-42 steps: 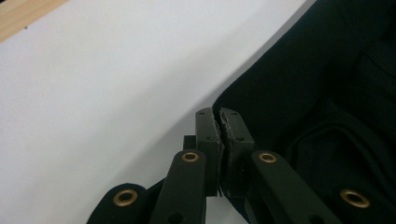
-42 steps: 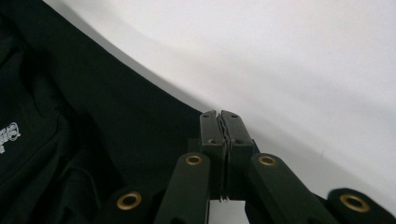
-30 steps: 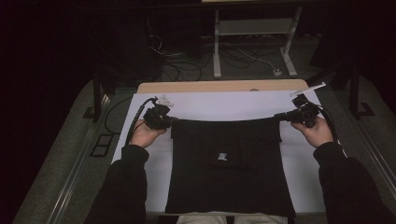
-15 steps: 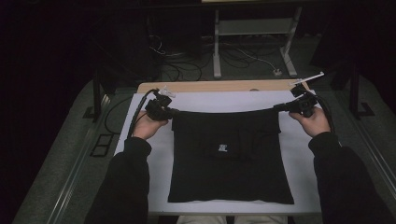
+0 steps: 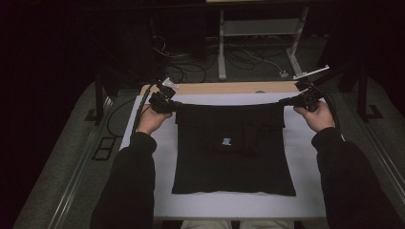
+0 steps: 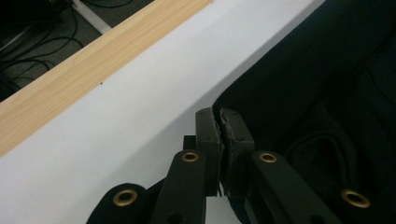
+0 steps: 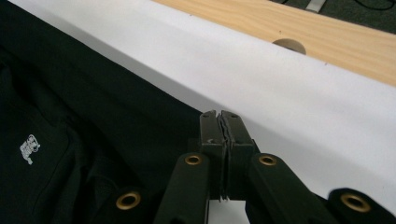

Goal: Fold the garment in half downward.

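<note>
Both claws have dragged the black garment [image 5: 232,148] farther up.

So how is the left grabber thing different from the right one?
The left gripper pinches the black garment at its far left corner; the right gripper pinches the far right corner. In the high view the left gripper sits slightly nearer the person than the right gripper. The left gripper carries a pale plate on top; the right gripper's top looks dark. Both are shut on the cloth's far edge, each held in one hand above the white table cover.
</note>
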`<state>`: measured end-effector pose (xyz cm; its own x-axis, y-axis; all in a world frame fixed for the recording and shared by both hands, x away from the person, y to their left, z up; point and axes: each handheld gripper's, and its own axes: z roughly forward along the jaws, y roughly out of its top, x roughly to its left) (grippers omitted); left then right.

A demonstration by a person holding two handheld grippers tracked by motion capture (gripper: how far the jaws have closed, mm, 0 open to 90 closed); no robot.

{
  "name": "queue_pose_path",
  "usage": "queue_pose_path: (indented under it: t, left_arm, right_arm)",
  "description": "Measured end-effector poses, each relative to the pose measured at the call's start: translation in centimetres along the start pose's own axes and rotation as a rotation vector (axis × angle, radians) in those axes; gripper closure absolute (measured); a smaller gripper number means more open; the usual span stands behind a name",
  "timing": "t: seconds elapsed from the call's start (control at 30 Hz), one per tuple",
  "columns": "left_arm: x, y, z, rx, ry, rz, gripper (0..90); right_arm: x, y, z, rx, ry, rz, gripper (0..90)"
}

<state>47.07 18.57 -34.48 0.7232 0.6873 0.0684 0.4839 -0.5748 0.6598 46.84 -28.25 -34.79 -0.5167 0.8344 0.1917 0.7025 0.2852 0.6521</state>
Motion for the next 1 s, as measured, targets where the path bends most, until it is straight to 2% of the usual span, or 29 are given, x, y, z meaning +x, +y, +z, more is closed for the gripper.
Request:
queue_pose_path:
  t: [0.37, 0.77, 1.0]
  left_arm:
    - [0.7, 0.1, 0.6, 0.015, 0.006, -0.011, 86.0]
    - [1.7, -0.7, 2.9, 0.042, -0.012, -0.045, 85.8]
    - [2.2, -1.3, 4.2, 0.044, -0.028, -0.077, 85.7]
  right_arm:
    - [0.3, 1.0, 0.8, 0.002, -0.016, -0.024, 87.2]
    - [-0.9, 0.6, 3.0, 0.021, 0.013, 0.019, 87.0]
    - [-1.6, 0.4, 4.1, 0.047, 0.020, 0.019, 86.9]
